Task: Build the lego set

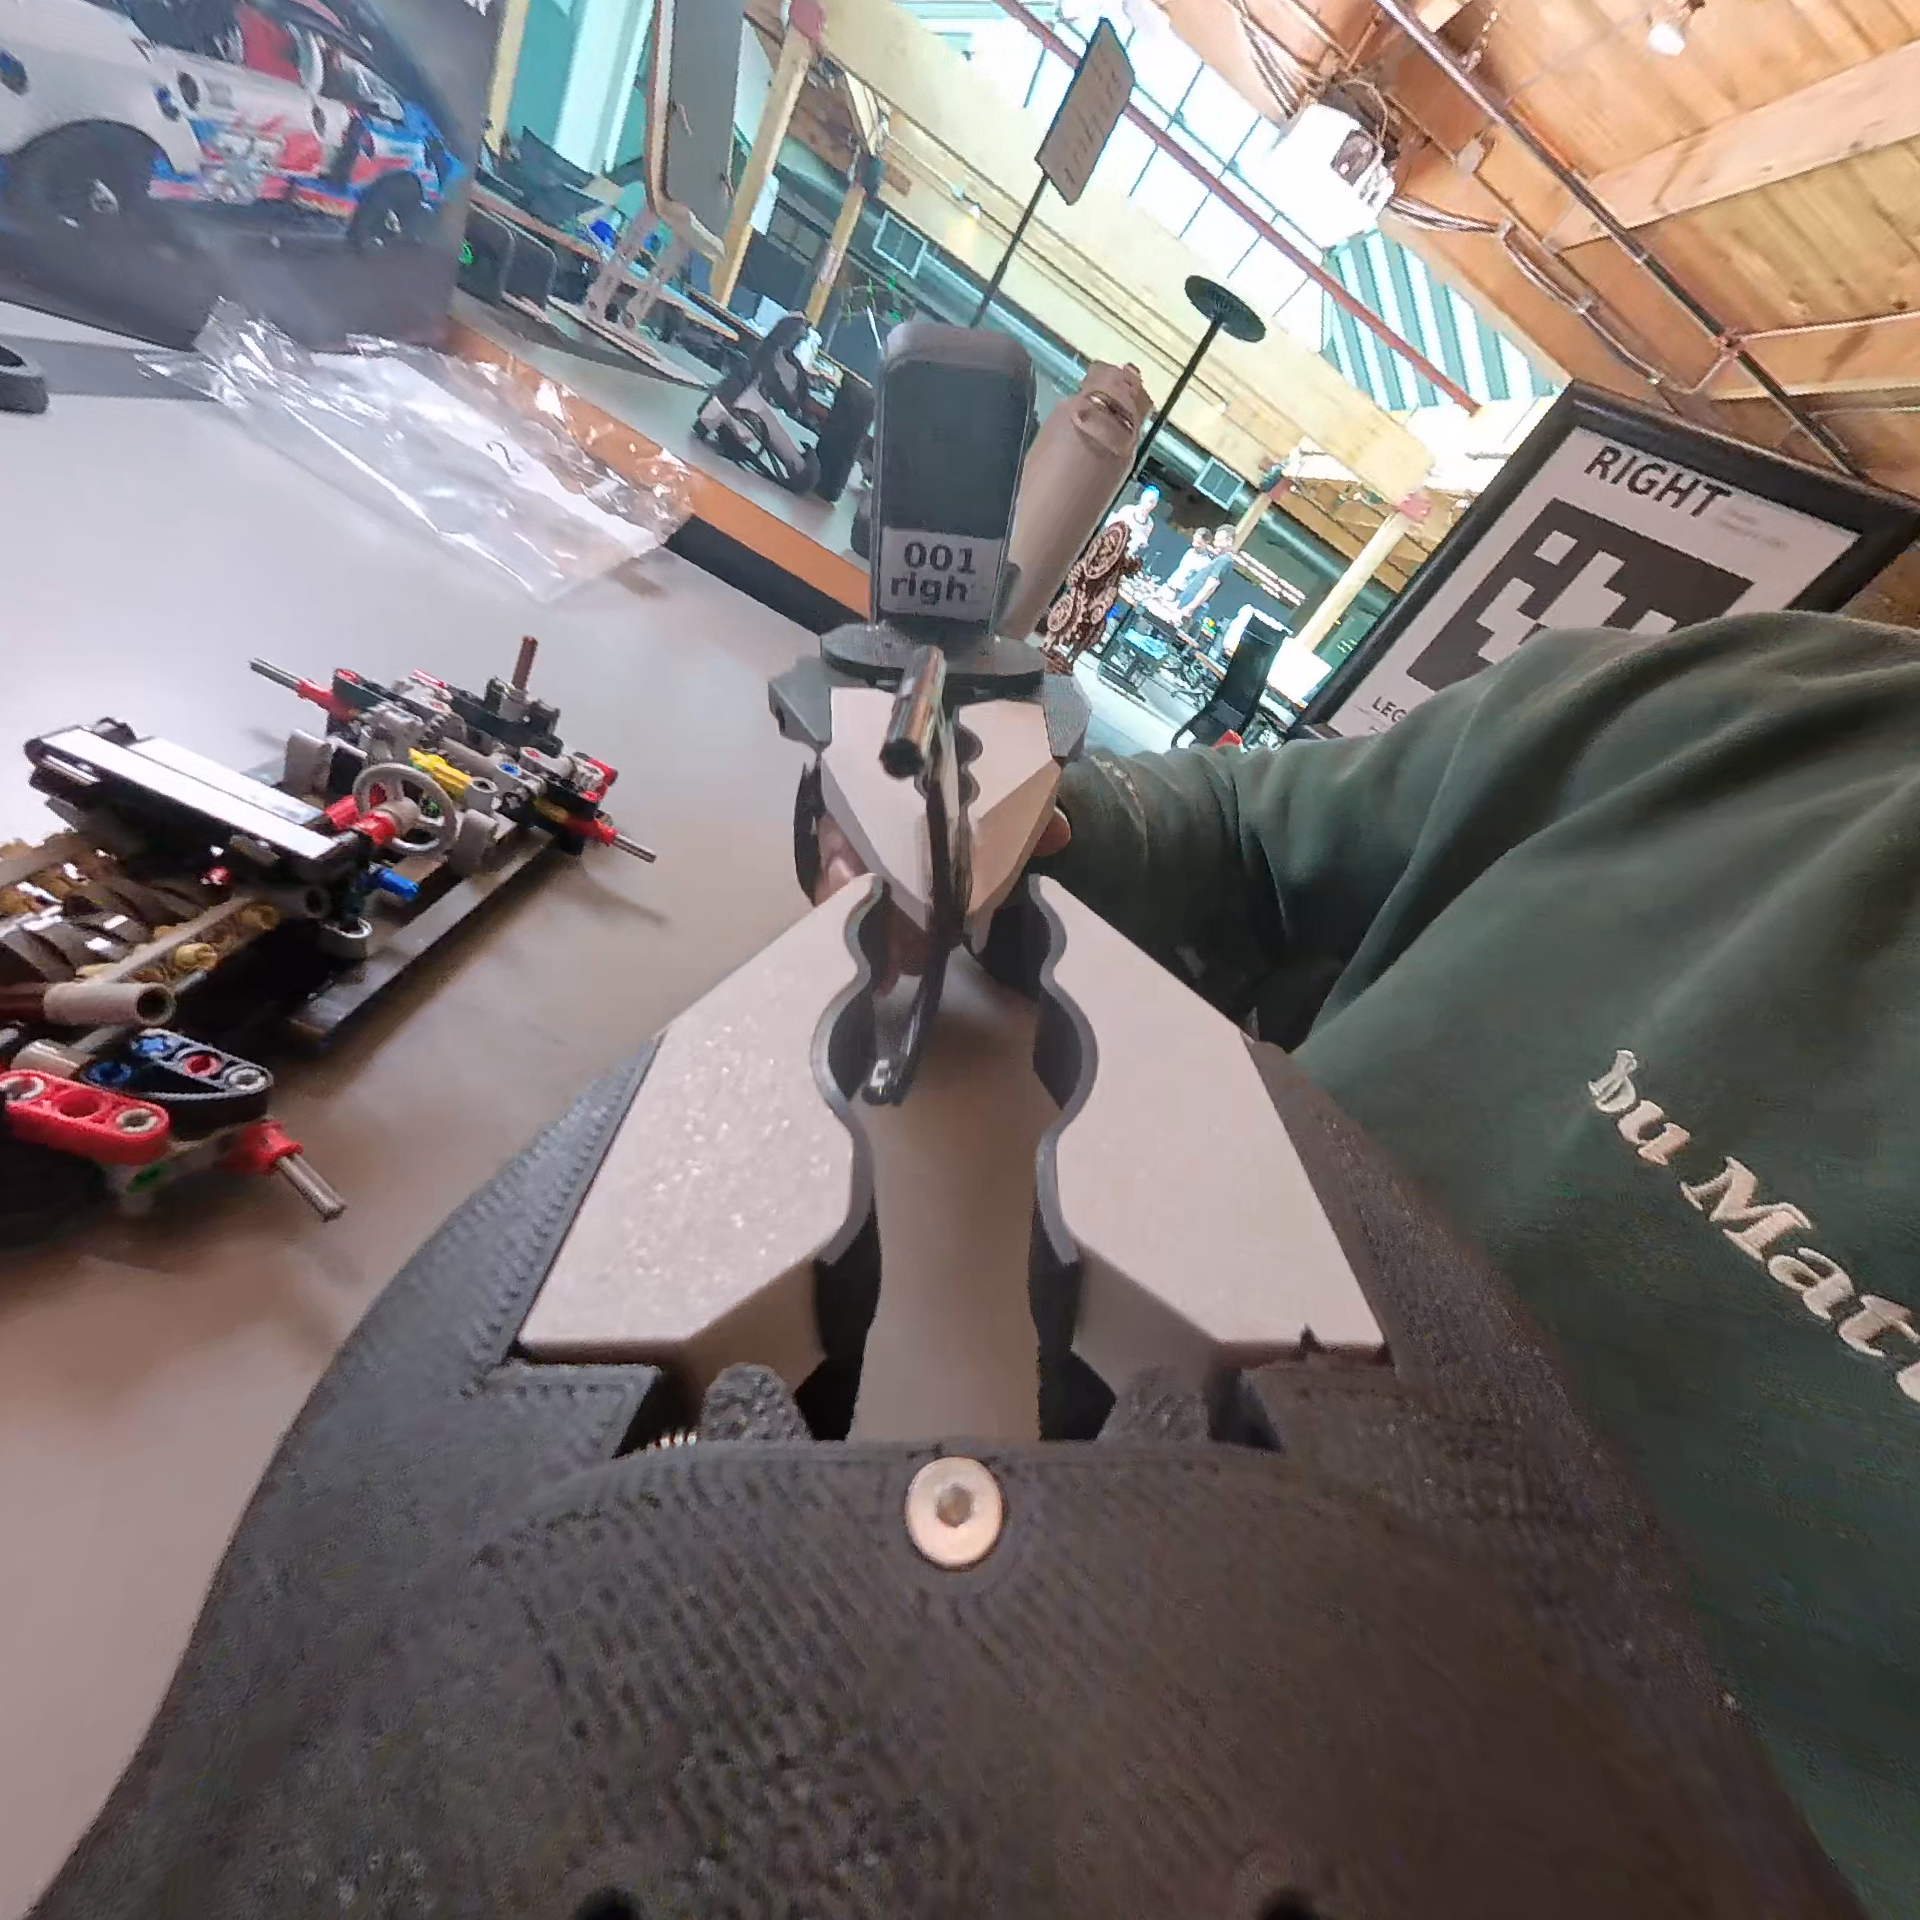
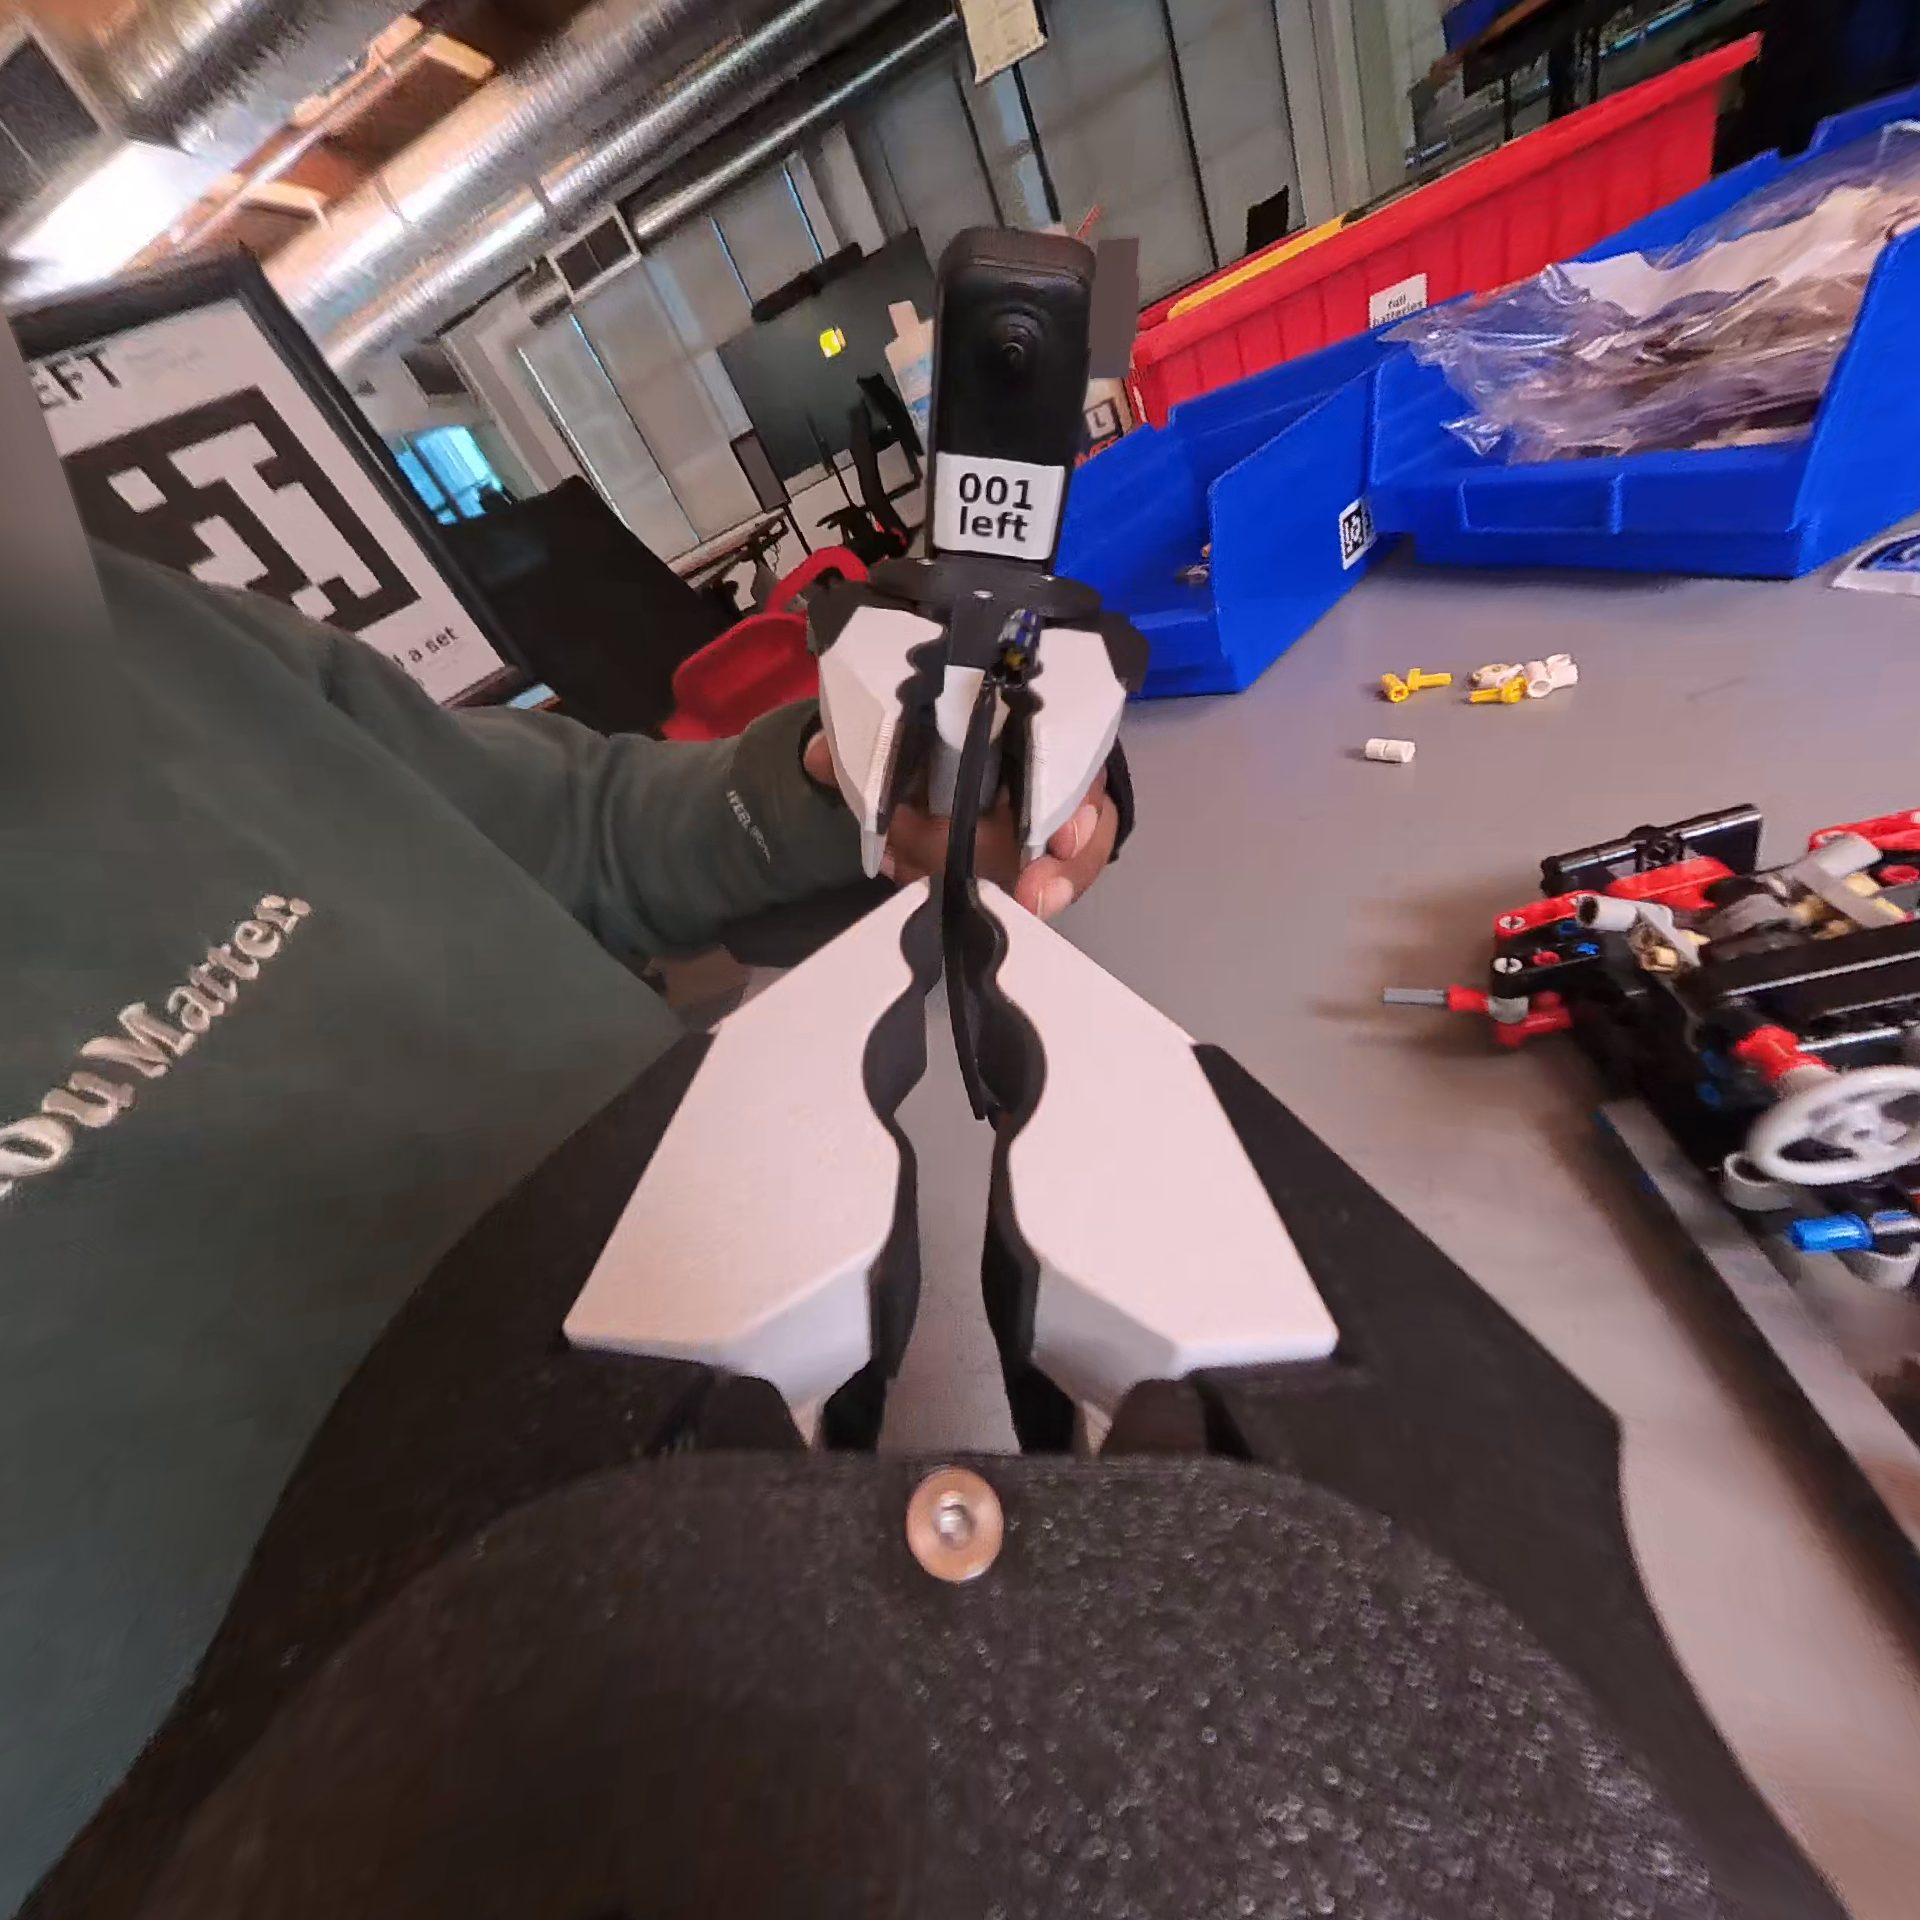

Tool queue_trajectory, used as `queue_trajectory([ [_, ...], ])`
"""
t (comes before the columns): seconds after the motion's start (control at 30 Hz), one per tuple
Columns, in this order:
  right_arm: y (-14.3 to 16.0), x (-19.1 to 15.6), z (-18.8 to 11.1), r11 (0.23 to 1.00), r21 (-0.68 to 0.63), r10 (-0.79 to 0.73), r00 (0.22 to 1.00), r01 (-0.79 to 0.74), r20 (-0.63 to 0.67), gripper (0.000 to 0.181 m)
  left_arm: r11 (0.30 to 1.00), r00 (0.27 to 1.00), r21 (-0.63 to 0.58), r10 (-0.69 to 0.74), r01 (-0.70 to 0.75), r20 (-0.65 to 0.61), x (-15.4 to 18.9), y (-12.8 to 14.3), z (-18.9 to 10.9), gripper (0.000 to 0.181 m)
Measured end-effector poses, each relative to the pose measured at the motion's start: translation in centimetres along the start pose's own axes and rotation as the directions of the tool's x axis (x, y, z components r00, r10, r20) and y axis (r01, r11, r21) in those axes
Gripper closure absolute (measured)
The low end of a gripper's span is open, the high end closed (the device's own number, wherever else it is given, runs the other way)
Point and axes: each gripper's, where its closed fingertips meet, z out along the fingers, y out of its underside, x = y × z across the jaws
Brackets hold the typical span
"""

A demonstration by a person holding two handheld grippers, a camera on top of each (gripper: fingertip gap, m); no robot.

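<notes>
Behind, blue bins (image 2: pixel 1558 499) on the table (image 2: pixel 1299 852) hold crumpled clear bags (image 2: pixel 1683 353). Between the facing tools, a thin black strip (image 2: pixel 966 935) runs lengthwise from left tool (image 1: pixel 954 904) to right tool (image 2: pixel 954 894), each apparently pinching one end. Meanwhile, the black-and-red chassis (image 2: pixel 1745 997) lies on the table beside them.

Bins: blue bins (image 2: pixel 1621 488) on the grey table (image 2: pixel 1299 852), red bin (image 2: pixel 1455 249) behind.
Plastic: clear bag (image 1: pixel 416 447) lying flat.
</notes>
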Motion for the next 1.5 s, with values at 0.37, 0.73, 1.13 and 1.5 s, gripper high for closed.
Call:
queue_trajectory([
  [0.37, -2.5, 0.5, -1.5, 0.996, 0.071, -0.043, 0.998, 0.046, -0.04, 0.165, 0.997, 0.999, -0.06, 0.045, -0.043, 0.024, -0.1, 0.9, 0.9, 0.181],
  [0.73, -3.0, 0.6, -1.9, 0.996, 0.062, -0.053, 0.997, 0.056, -0.05, 0.179, 0.994, 0.998, -0.097, -0.054, 0.052, -0.021, 0.3, 2.0, 1.6, 0.181],
  [1.13, -2.3, 0.9, -1.9, 0.996, 0.037, -0.08, 0.996, 0.081, -0.049, 0.178, 0.987, 0.988, -0.091, -0.141, 0.135, -0.056, 0.3, 2.2, 1.6, 0.181],
  [1.5, -2.2, 0.5, -2.1, 0.894, -0.019, -0.445, 0.885, 0.447, -0.137, 0.177, 0.96, 0.948, -0.081, -0.277, 0.267, -0.159, 1.0, 2.2, 1.9, 0.181],
])
